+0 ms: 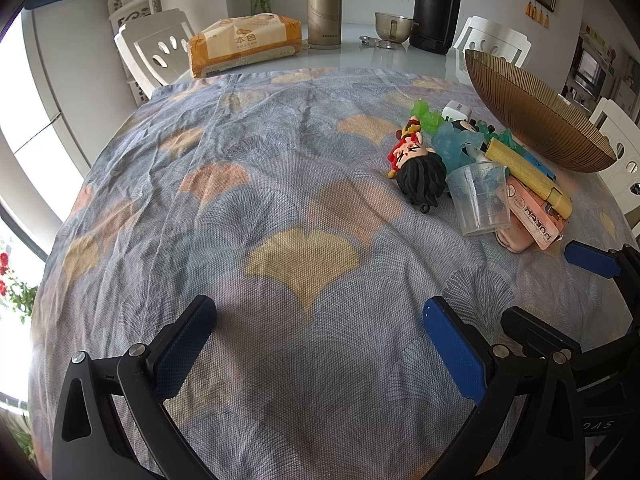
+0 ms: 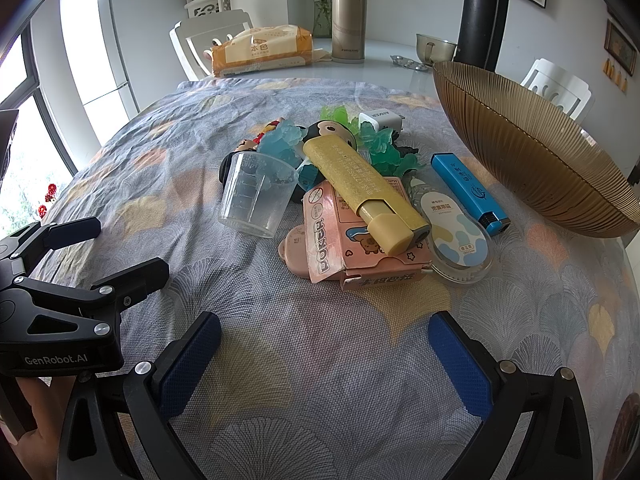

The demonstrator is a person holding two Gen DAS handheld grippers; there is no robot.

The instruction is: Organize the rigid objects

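A heap of small objects lies on the patterned cloth: a clear measuring cup (image 2: 258, 196) (image 1: 478, 198), a yellow tube (image 2: 364, 184) (image 1: 528, 172), a pink card box (image 2: 360, 236) (image 1: 530, 216), a blue lighter-shaped case (image 2: 468, 192), a correction tape (image 2: 452, 236), a white plug (image 2: 380, 120), a black-haired doll (image 1: 420, 170) and green and blue translucent figures (image 2: 376, 140). A ribbed amber glass bowl (image 2: 532, 148) (image 1: 536, 120) stands to the right of the heap. My left gripper (image 1: 320, 344) is open over bare cloth, left of the heap. My right gripper (image 2: 324, 356) is open, just short of the pink box.
At the back of the table stand a tissue pack (image 1: 244, 42), a gold flask (image 1: 324, 6), a small glass cup (image 1: 392, 26) and a tall black flask (image 1: 436, 4). White chairs (image 1: 156, 48) ring the table. A hand (image 2: 36, 416) holds the left gripper.
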